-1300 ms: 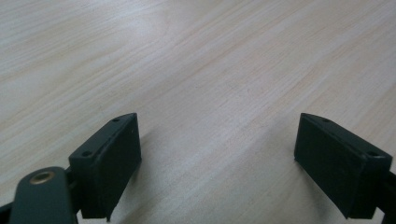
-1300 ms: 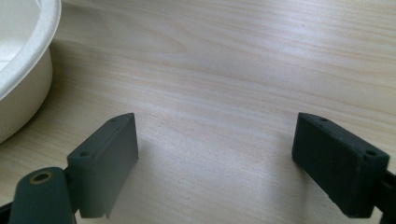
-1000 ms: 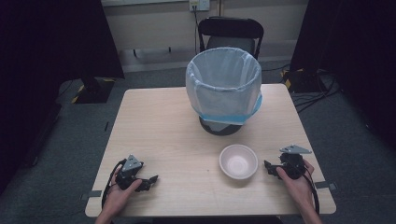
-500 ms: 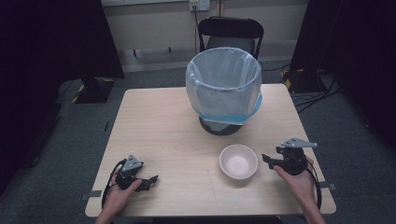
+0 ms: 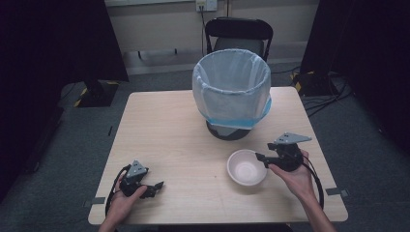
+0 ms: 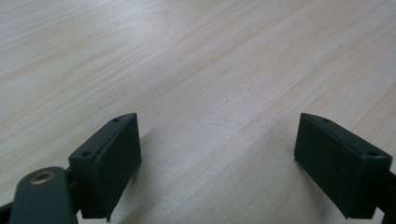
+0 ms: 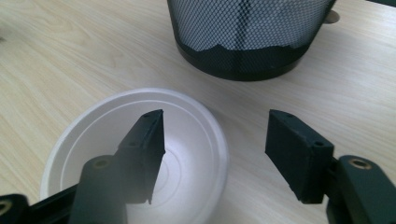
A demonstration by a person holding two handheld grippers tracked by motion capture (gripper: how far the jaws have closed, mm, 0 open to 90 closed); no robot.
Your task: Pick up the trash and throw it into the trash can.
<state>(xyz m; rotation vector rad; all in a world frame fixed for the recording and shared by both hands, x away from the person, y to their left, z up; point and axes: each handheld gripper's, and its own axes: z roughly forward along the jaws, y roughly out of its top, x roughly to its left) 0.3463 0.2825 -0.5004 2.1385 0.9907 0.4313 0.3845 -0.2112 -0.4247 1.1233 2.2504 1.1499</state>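
The left gripper (image 5: 157, 185) sits low on the near left part of the counter (image 5: 164, 130), held in the person's left hand (image 5: 126, 195). In the left gripper view its jaws stand wide apart with bare wood grain between and ahead of them; they hold nothing and no object lies near them.

Further right, beyond both grippers and towards the far side of the counter, stands a black mesh waste bin (image 5: 232, 92) lined with a pale bag edged in blue. In the right gripper view its dark base (image 7: 243, 60) rises just past the jaw tips, beyond the bowl's far rim. A black chair (image 5: 239, 36) stands behind the counter.

The white bowl (image 5: 246, 167) rests on the counter directly in front of the right gripper (image 5: 261, 158). In the right gripper view one jaw hangs over the bowl's hollow (image 7: 112, 154) and the other over bare wood outside the rim, so the rim lies between them. These jaws have just been closing, yet they are part open and the pads do not press the rim. The right hand (image 5: 295, 179) holds this gripper raised above the counter.
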